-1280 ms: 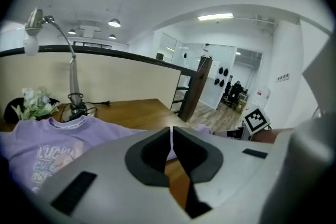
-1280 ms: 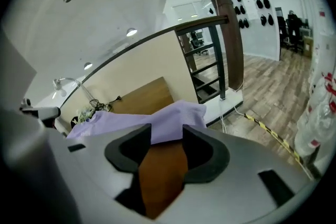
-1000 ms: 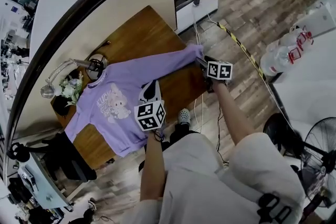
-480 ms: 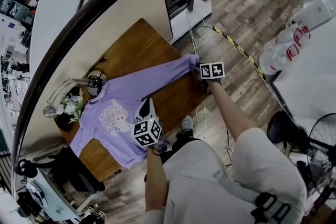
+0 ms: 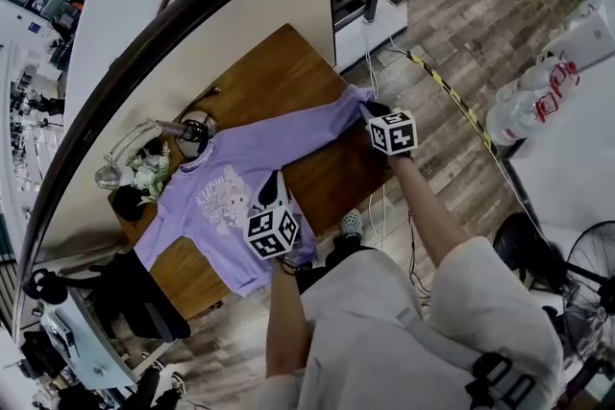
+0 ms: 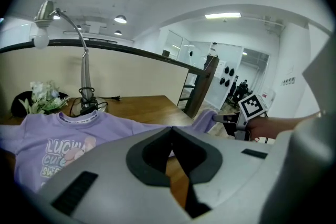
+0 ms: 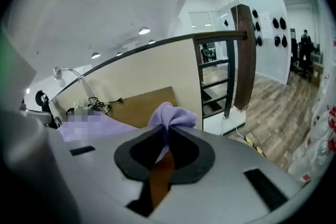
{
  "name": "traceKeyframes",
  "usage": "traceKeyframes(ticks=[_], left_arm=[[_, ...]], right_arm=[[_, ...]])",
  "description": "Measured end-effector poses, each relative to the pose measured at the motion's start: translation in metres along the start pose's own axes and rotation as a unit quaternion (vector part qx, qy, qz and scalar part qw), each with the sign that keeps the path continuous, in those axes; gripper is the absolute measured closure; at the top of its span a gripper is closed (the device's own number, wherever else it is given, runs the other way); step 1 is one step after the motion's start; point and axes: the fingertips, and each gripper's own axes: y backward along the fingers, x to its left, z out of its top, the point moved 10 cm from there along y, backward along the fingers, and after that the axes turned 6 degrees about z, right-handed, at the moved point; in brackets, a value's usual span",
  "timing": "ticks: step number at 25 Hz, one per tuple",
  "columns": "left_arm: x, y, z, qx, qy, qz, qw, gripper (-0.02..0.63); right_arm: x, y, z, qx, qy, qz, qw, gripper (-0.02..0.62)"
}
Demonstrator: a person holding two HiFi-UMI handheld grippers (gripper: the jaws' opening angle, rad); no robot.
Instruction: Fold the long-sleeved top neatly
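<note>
Right gripper fingers had just closed onto the ribbed cuff of the lilac long-sleeved top — spread flat across the brown wooden worktop — likely to fold that sleeve inward; left gripper fingers were shut near its hem.

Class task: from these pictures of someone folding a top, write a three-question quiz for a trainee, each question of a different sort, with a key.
1. Multiple choice: which part of the top does the right claw grip? A) hem B) cuff C) hood
2. True or false: the top lies print-side up on the table.
3. Fill in: by the top's collar stand flowers and a ____.

Key
1. B; the jaws have just been closing, with the cuff between them.
2. True.
3. lamp
</note>
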Motion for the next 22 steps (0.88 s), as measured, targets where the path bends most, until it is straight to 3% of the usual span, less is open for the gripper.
traceKeyframes(ticks=[10, 22], left_arm=[[0.047, 0.036, 0.02, -0.042, 0.02, 0.015, 0.9988, 0.583], [0.13, 0.092, 0.009, -0.063, 0.056, 0.063, 0.9945, 0.583]], right_arm=[[0.1, 0.0, 0.038, -0.023, 0.092, 0.039, 0.995, 0.558], [0.205, -0.018, 0.05, -0.023, 0.165, 0.07, 0.983, 0.558]])
